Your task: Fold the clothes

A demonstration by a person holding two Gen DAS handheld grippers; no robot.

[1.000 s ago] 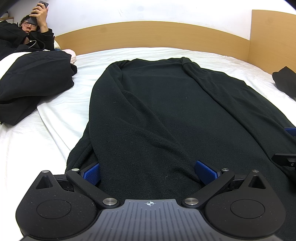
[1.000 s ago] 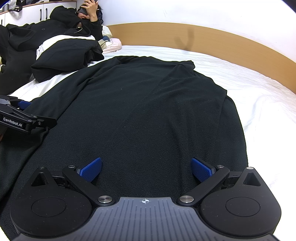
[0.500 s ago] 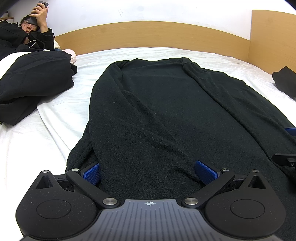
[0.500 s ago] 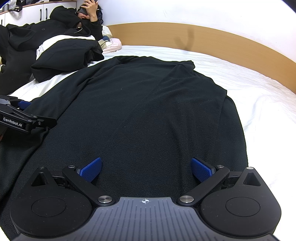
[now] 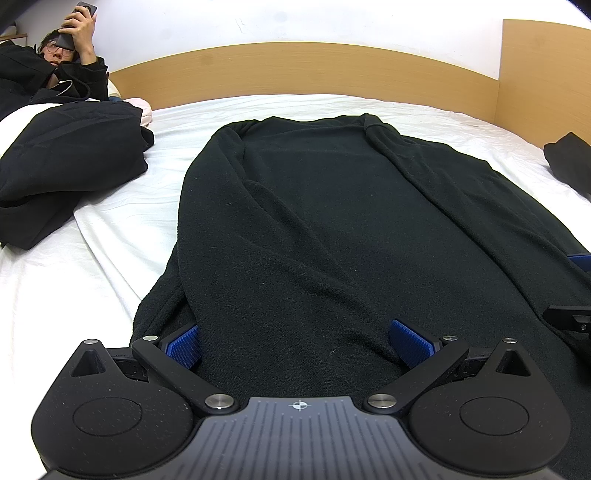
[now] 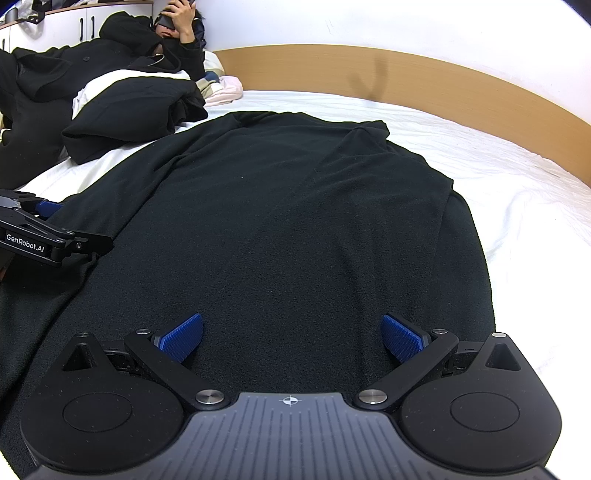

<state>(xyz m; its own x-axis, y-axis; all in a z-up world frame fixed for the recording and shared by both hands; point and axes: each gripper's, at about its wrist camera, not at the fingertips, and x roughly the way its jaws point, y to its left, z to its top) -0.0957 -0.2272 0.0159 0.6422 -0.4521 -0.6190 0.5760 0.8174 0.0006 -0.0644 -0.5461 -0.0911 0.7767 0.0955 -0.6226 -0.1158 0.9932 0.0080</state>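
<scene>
A black fleece garment (image 5: pixel 332 229) lies flat and lengthwise on the white bed, both long sides folded in over its middle. My left gripper (image 5: pixel 297 341) is open at the garment's near hem, its blue pads (image 5: pixel 184 345) spread wide with fabric lying between them. My right gripper (image 6: pixel 291 338) is open too, over the same hem further right, blue pads (image 6: pixel 400 338) apart above the cloth. The same garment (image 6: pixel 295 221) fills the right wrist view, where the left gripper (image 6: pixel 40 236) shows at the left edge. Whether the pads touch the cloth is unclear.
A person in black lies at the bed's far left holding a phone (image 5: pixel 79 9). A heap of black clothing (image 5: pixel 70 155) sits beside them, and another dark item (image 5: pixel 569 162) at the right edge. A wooden headboard (image 5: pixel 295 70) bounds the white sheet (image 5: pixel 92 266).
</scene>
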